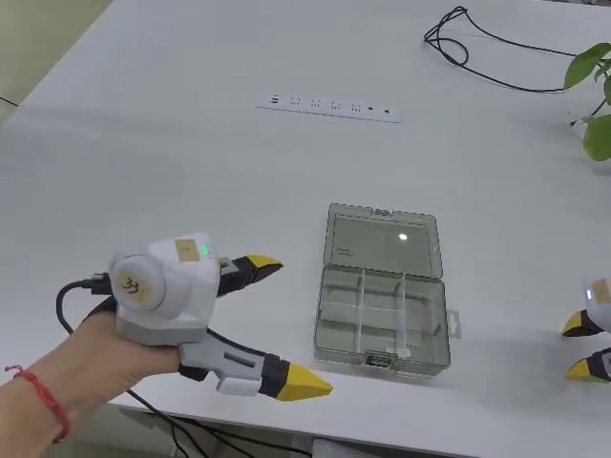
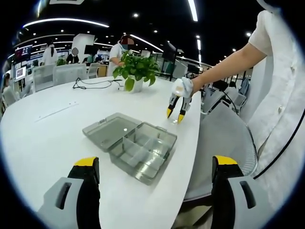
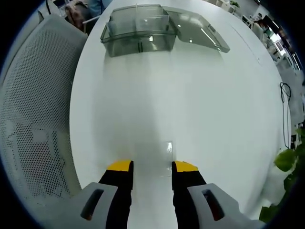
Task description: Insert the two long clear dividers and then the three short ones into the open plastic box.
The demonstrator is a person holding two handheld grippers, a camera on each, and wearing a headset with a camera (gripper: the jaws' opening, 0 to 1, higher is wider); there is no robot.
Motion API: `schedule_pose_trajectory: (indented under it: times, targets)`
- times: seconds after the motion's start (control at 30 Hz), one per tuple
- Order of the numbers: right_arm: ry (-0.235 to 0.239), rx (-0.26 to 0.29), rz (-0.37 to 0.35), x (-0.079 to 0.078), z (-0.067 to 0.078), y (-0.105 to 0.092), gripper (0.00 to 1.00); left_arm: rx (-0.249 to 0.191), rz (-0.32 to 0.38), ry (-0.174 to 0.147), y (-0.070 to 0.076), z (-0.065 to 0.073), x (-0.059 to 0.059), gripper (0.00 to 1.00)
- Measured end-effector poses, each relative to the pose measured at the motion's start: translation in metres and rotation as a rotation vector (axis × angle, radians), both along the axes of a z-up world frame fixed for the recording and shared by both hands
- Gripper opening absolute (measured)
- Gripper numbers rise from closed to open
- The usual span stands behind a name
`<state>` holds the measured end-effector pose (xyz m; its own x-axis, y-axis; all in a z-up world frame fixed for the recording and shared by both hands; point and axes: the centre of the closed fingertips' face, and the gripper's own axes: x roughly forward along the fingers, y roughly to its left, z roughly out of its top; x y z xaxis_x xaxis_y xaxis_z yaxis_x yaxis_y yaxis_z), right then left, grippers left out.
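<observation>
My left gripper [image 1: 284,324] hangs over the near edge of the table [image 1: 172,153], to the left of the box [image 1: 382,320]. Its jaws are spread wide and have nothing between them. My right gripper [image 1: 580,345] sits well apart from the box on the other side. In the right gripper view its jaws stand a narrow gap apart over bare table, also with nothing in them.

The box lies between the two grippers near the front edge, with its lid [image 1: 382,243] folded back flat on the far side.

In the head view, clear walls already cut the tray into compartments. Lines run front to back, with shorter cross pieces between them. The left gripper view shows the same grid of cells [image 2: 143,149].

I judge the inserting to be done, or very nearly. I cannot count all five dividers through the clear plastic, nor tell whether each is pushed fully down. At most, what is left is a check that every divider is seated.
</observation>
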<state>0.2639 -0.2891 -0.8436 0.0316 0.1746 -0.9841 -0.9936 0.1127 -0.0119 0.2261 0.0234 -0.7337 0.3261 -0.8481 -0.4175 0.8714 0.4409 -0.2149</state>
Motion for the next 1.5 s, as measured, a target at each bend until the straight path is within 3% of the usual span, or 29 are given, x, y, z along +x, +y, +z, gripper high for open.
schedule_pose_trajectory:
  times: [0.13, 0.33, 0.43, 0.63, 0.9, 1.03, 1.2, 1.3, 1.5]
  targets:
    - [-0.011, -0.005, 0.006, 0.001, 0.002, 0.000, 0.33, -0.003, 0.003, -0.002, 0.000, 0.001, 0.000, 1.00]
    - [-0.052, 0.024, 0.017, 0.004, 0.019, 0.011, 0.33, -0.017, 0.015, -0.004, 0.001, 0.006, 0.003, 1.00]
    - [-0.098, 0.054, 0.021, 0.010, 0.035, 0.024, 0.33, -0.035, 0.033, 0.001, 0.000, 0.012, 0.006, 1.00]
    - [-0.187, 0.119, 0.075, 0.012, 0.072, 0.064, 0.33, -0.041, 0.056, -0.020, -0.003, 0.023, 0.015, 0.99]
    - [-0.282, 0.187, 0.133, 0.009, 0.116, 0.113, 0.33, -0.062, 0.069, -0.021, -0.016, 0.037, 0.021, 0.94]
    - [-0.316, 0.226, 0.139, 0.007, 0.132, 0.133, 0.33, -0.112, 0.083, 0.003, -0.028, 0.047, 0.021, 0.90]
    - [-0.349, 0.258, 0.165, -0.001, 0.145, 0.157, 0.33, -0.174, 0.110, 0.066, -0.043, 0.055, 0.020, 0.78]
    - [-0.361, 0.278, 0.165, -0.010, 0.156, 0.174, 0.32, -0.218, 0.128, 0.122, -0.051, 0.059, 0.018, 0.69]
    - [-0.385, 0.296, 0.176, -0.022, 0.168, 0.194, 0.32, -0.285, 0.148, 0.195, -0.065, 0.064, 0.015, 0.58]
